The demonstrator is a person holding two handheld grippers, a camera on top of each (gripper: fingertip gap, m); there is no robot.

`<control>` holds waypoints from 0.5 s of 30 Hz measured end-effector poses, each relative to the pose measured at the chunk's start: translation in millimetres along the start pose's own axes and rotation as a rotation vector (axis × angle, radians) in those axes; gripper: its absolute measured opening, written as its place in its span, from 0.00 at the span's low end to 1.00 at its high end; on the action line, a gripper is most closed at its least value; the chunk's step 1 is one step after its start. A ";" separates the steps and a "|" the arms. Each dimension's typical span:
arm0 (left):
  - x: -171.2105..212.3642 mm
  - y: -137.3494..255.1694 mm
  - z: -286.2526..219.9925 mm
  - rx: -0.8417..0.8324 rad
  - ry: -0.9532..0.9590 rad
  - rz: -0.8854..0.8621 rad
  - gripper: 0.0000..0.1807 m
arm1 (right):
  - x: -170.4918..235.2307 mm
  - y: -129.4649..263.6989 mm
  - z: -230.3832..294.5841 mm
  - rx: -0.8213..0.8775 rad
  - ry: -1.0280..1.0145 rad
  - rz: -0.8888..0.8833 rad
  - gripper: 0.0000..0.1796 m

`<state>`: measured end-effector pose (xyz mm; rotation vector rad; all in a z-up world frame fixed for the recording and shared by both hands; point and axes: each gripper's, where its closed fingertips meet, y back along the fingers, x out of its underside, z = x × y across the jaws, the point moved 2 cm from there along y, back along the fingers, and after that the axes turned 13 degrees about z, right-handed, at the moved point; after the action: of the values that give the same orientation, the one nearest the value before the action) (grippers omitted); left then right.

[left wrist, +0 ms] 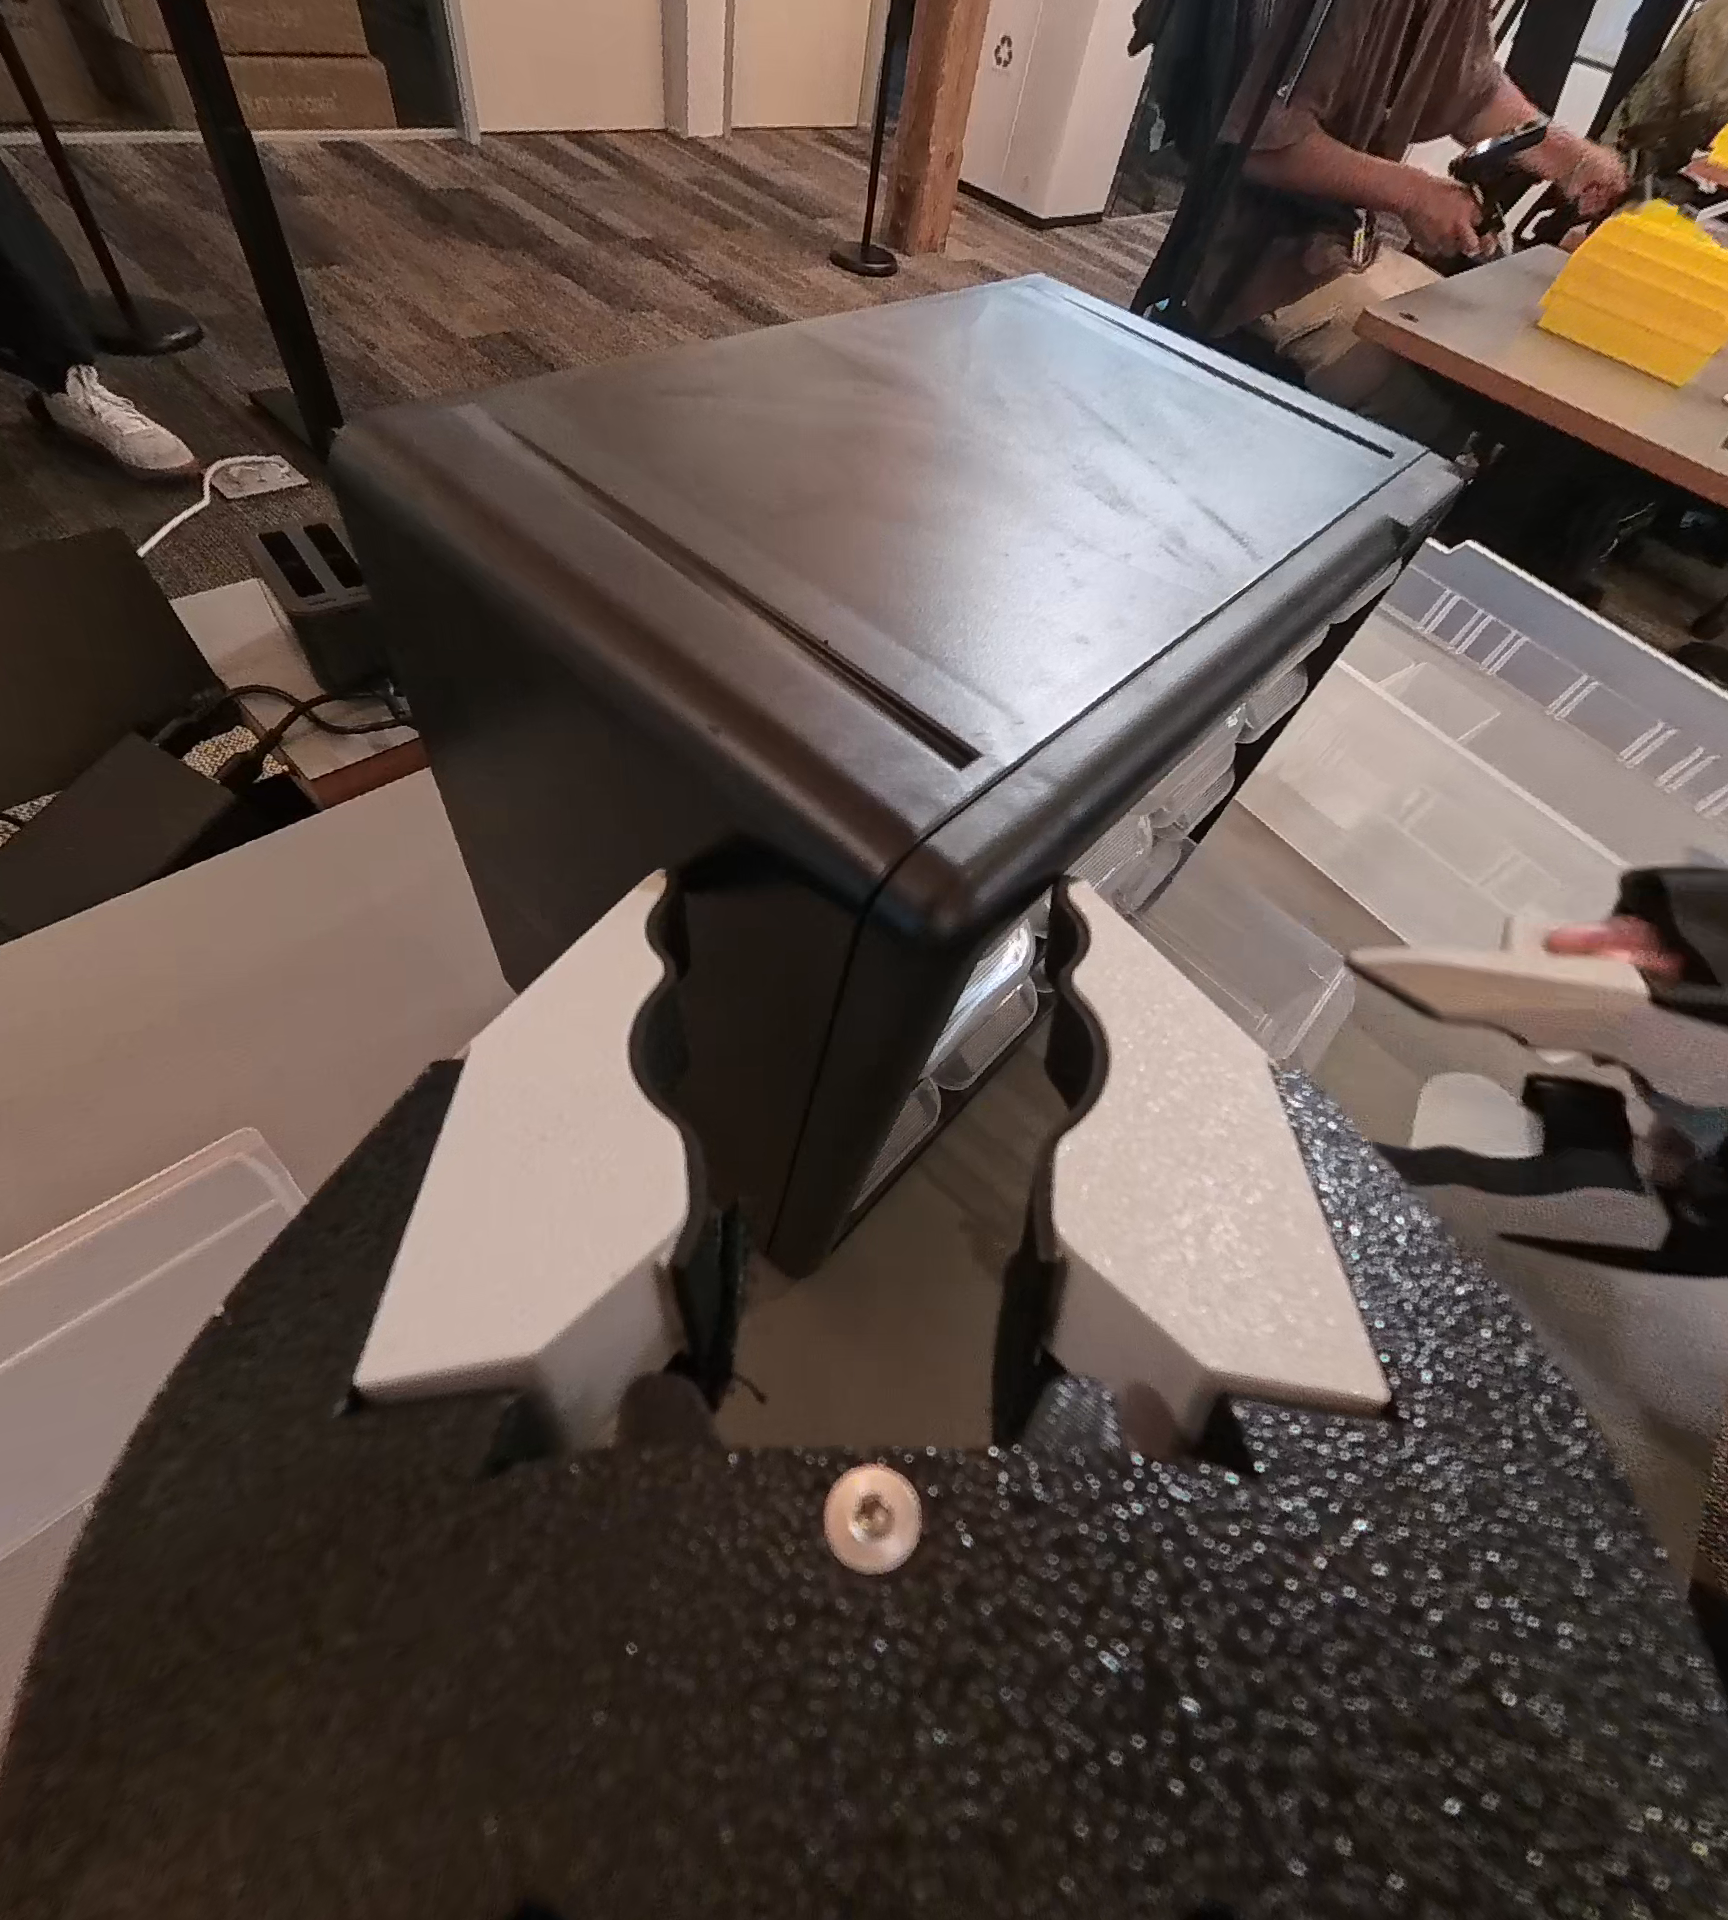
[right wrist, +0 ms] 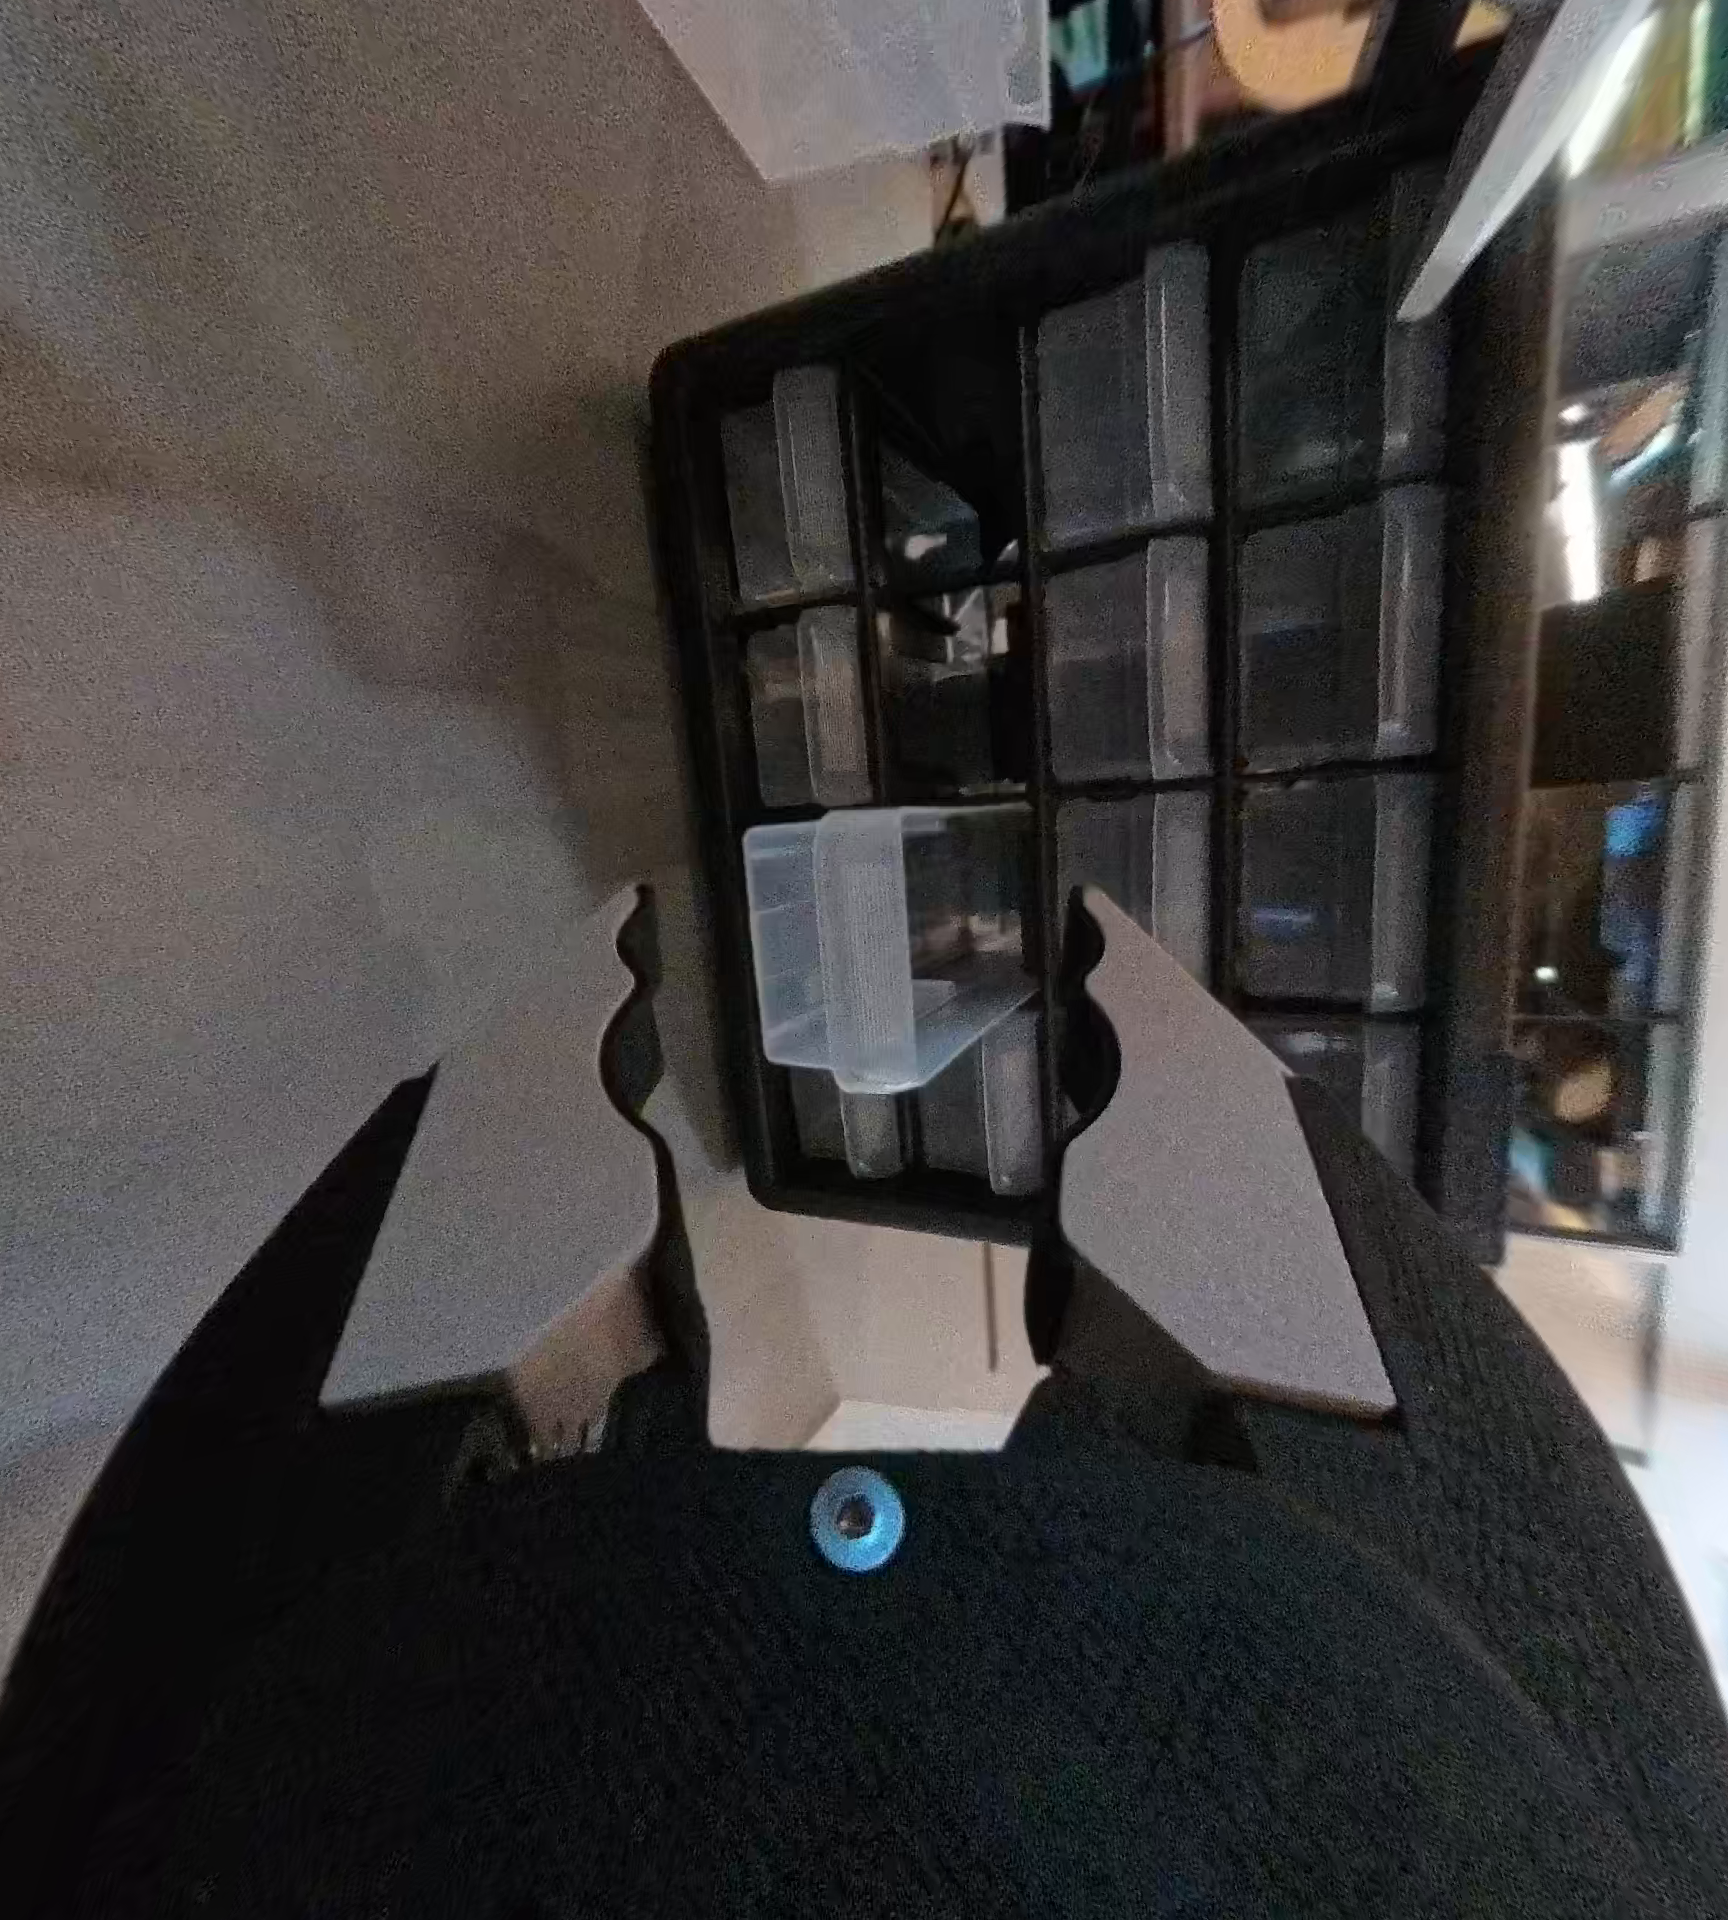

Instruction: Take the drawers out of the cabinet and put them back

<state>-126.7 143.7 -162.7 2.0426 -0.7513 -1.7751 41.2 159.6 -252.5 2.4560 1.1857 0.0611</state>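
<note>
The black cabinet (left wrist: 891, 582) stands on the table, seen from above over its near top corner. My left gripper (left wrist: 865, 894) is open, and that corner sits between its fingers (left wrist: 569, 1091). In the right wrist view the cabinet front (right wrist: 1224, 790) shows a grid of clear drawers. One clear drawer (right wrist: 839, 956) sticks out partway, and two slots (right wrist: 943, 540) look empty. My right gripper (right wrist: 860, 904) is open and empty, just in front of the protruding drawer and apart from it. It also shows in the left wrist view (left wrist: 1379, 1055) at the right, held by a hand.
A large clear plastic bin (left wrist: 1525, 727) lies right of the cabinet. A translucent tray (left wrist: 60, 1351) sits at the lower left. A farther table (left wrist: 1566, 395) holds yellow bins (left wrist: 1649, 291), with a person (left wrist: 1359, 156) beside it. A second dark frame (right wrist: 1629, 727) stands beside the cabinet.
</note>
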 end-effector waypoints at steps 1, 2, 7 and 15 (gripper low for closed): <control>0.0 0.0 0.0 0.000 0.000 0.000 0.38 | 3.4 -3.3 -3.6 -0.042 -0.028 0.011 0.42; 0.0 0.0 0.0 0.000 0.000 0.000 0.38 | 6.3 -6.8 -7.0 -0.084 -0.055 0.022 0.41; 0.0 0.1 -0.1 0.000 0.000 0.001 0.38 | 11.2 -18.5 -5.2 -0.302 -0.086 0.079 0.28; 0.1 0.0 -0.7 0.005 0.002 0.001 0.38 | 7.1 -6.6 4.6 -0.458 -0.034 0.120 0.10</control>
<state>-125.9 143.6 -162.7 2.0466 -0.7568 -1.7723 41.8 167.1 -260.2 2.1085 0.8903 0.2903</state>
